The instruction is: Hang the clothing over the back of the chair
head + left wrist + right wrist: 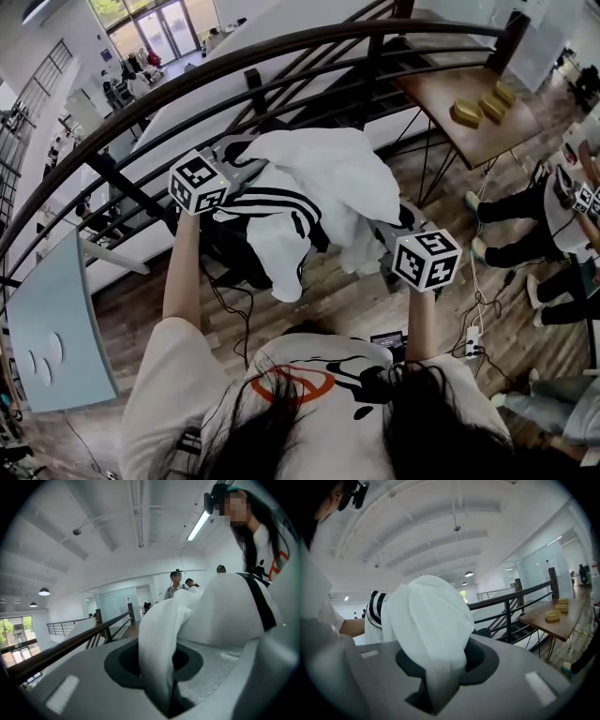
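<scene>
A white garment with black stripes [323, 192] hangs bunched between my two grippers at chest height. My left gripper [242, 161] grips one end; in the left gripper view a fold of white cloth [161, 644] runs down into the jaws [164, 681] and is pinched there. The other end is in my right gripper [398, 225], whose jaws [440, 677] close on a thick white wad [429, 620]. Below the garment sits a dark chair [230, 253], mostly hidden by the cloth.
A dark curved railing [281, 56] runs across ahead, with stairs behind it. A wooden table [464, 131] with yellow blocks [480, 108] stands at the right. People sit on the floor at the far right [544, 216]. A pale blue board [56, 319] leans at the left. Cables and a power strip [473, 342] lie on the floor.
</scene>
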